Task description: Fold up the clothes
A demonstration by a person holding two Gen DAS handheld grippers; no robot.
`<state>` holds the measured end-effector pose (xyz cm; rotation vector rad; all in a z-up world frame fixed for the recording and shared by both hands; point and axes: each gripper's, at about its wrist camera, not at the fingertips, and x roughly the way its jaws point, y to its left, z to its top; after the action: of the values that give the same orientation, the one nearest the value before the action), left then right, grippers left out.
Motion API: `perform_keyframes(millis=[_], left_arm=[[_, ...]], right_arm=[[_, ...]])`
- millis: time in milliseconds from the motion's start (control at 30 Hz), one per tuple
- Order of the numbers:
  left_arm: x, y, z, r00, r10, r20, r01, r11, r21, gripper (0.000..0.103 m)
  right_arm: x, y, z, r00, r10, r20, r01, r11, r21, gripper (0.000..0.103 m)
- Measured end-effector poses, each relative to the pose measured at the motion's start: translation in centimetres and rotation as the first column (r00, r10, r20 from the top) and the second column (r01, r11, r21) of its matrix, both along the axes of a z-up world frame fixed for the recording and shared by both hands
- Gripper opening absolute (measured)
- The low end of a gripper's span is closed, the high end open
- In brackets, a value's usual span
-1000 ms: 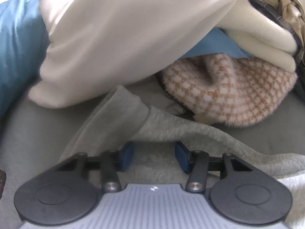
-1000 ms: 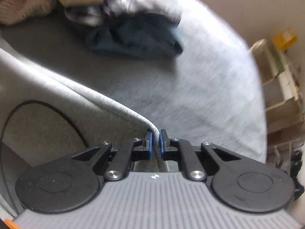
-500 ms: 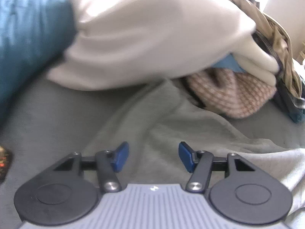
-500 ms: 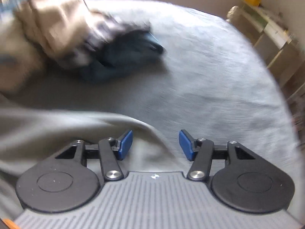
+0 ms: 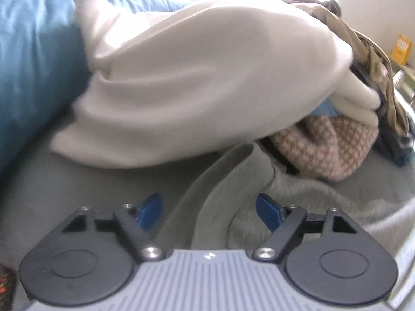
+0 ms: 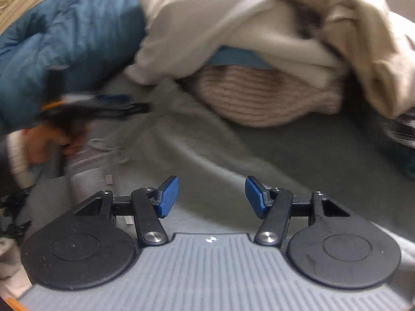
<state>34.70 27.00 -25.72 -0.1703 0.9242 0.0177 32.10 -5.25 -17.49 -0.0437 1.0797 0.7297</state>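
Observation:
A light grey sweatshirt (image 5: 233, 194) lies spread on the grey bed, its sleeve running toward the clothes pile. It also shows in the right wrist view (image 6: 186, 150), with a white drawstring. My left gripper (image 5: 208, 211) is open and empty, just above the sleeve. My right gripper (image 6: 211, 197) is open and empty above the sweatshirt. The left gripper and the hand holding it (image 6: 85, 111) show blurred at the left of the right wrist view.
A pile of unfolded clothes lies behind: a cream garment (image 5: 207, 77), a pink checked knit (image 5: 326, 145), a tan garment (image 5: 376, 59) and dark clothes. A blue duvet (image 5: 33, 64) lies at the left. A shelf with a yellow box (image 5: 402, 49) stands at the far right.
My right gripper let go of the sweatshirt edge, opened and swung left toward the pile. My left gripper opened wider and drew back from the sleeve.

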Motion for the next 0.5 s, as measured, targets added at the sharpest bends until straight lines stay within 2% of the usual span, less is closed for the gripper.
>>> perform_keyframes(millis=[67,100,267,367,400,500], left_arm=[[1.5,0.6,-1.4,0.999,0.005,-0.039,-0.007,0.998,-0.055,0.071],[1.8,0.8,-1.9,0.999,0.011,-0.046,-0.013,0.998,-0.059,0.062],[1.6,1.1,-3.0,0.999,0.041,-0.003,-0.041,0.998,-0.037,0.031],[0.6,1.9,-2.6,0.997,0.077,0.025,-0.074,0.993,-0.091,0.019],[0.3,2.2,-2.4,0.994,0.101,0.034,-0.097,0.99,-0.1,0.005],[-0.4,3.6,-1.9,0.981,0.193,0.035,-0.184,0.967,-0.178,0.004]], right_arm=[[-1.3,-0.3,-0.2,0.999,-0.016,-0.029,0.015,0.999,-0.034,0.059],[-1.8,-0.5,-0.4,0.999,-0.027,-0.046,0.024,0.998,-0.055,0.059],[-4.1,-3.4,-1.3,0.985,-0.144,-0.1,0.128,0.981,-0.146,0.059],[-5.0,-4.6,-1.5,0.968,-0.223,-0.118,0.201,0.964,-0.176,0.059],[-5.1,-4.8,-1.6,0.963,-0.241,-0.122,0.217,0.959,-0.181,0.059],[-5.1,-4.7,-1.9,0.958,-0.259,-0.126,0.234,0.955,-0.185,0.059]])
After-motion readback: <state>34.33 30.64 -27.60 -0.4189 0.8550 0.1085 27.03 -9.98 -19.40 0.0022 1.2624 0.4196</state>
